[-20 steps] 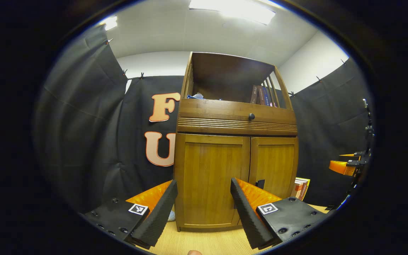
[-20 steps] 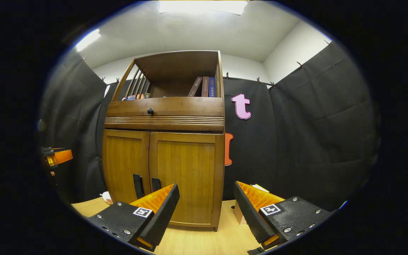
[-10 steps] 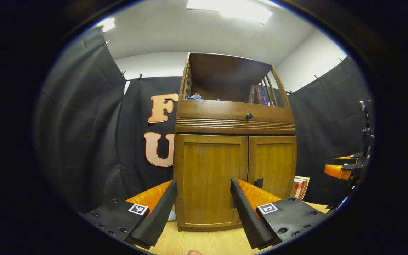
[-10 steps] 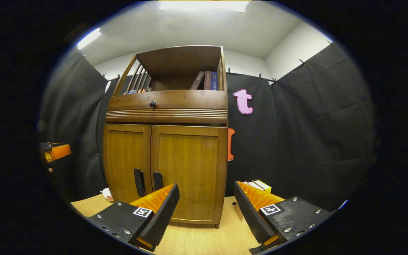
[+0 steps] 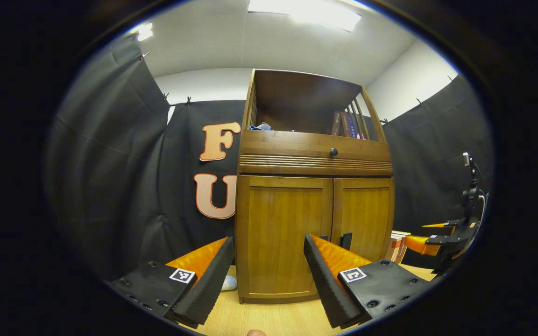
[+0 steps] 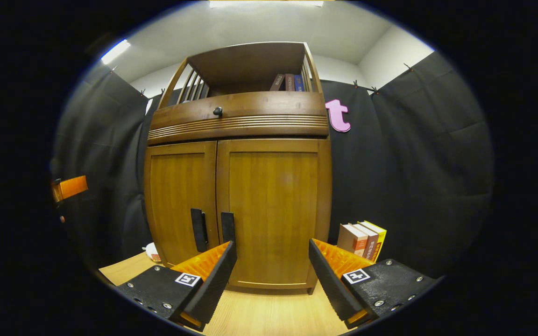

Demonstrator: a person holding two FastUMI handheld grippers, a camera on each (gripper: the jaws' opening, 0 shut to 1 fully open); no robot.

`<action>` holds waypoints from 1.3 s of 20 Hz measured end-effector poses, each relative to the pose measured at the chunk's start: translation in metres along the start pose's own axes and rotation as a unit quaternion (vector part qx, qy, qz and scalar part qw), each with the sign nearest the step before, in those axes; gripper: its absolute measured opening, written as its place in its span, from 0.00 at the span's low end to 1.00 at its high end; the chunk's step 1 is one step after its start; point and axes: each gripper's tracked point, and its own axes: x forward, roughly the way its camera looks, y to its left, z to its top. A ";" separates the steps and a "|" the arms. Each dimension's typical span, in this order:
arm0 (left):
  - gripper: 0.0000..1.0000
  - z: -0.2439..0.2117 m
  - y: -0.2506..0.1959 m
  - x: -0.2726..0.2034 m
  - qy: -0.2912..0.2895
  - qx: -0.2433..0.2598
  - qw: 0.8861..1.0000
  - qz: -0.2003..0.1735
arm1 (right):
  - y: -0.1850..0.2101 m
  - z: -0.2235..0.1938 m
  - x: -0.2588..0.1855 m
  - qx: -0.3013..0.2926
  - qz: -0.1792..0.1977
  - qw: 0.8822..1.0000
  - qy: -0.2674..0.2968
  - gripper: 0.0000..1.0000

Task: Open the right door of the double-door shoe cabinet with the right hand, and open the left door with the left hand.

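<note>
A wooden double-door cabinet [image 5: 315,154] stands on a pale wooden surface; both doors are closed. In the right gripper view the right door [image 6: 273,210] fills the middle, the left door [image 6: 178,200] sits beside it, and two dark vertical handles [image 6: 227,228] flank the centre seam. My right gripper [image 6: 271,280] is open, a short way in front of the right door, touching nothing. In the left gripper view my left gripper [image 5: 269,280] is open in front of the left door [image 5: 283,233], apart from it. The right gripper [image 5: 442,238] shows far right there.
Several books [image 6: 361,239] stand on the surface right of the cabinet. A small white object [image 5: 228,283] lies by its left foot. A drawer with a round knob [image 6: 217,111] and an open shelf holding books sit above the doors. Black cloth walls surround everything.
My right gripper has come closer to the cabinet and lower, so the doors look larger and the books beside it came into sight. The left gripper has hardly shifted.
</note>
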 end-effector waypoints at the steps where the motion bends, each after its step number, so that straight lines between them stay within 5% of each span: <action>1: 0.96 0.000 0.003 -0.001 0.000 0.000 1.000 0.002 | 0.007 -0.006 0.006 -0.001 0.008 1.000 0.004 0.95; 4: 0.96 -0.003 0.014 -0.001 0.002 0.001 1.000 0.010 | 0.026 -0.024 0.032 -0.011 0.026 0.999 0.016 0.90; 5: 0.96 -0.004 0.018 -0.001 0.003 0.001 1.000 0.012 | 0.029 -0.031 0.039 -0.014 0.026 0.999 0.021 0.99; 19: 0.94 -0.019 0.100 0.003 0.015 0.015 0.996 0.083 | 0.076 -0.083 0.154 0.006 0.024 0.998 0.055 0.99; 26: 0.94 -0.026 0.119 0.004 0.016 0.013 0.995 0.094 | 0.082 -0.083 0.178 0.004 0.014 0.999 0.046 0.72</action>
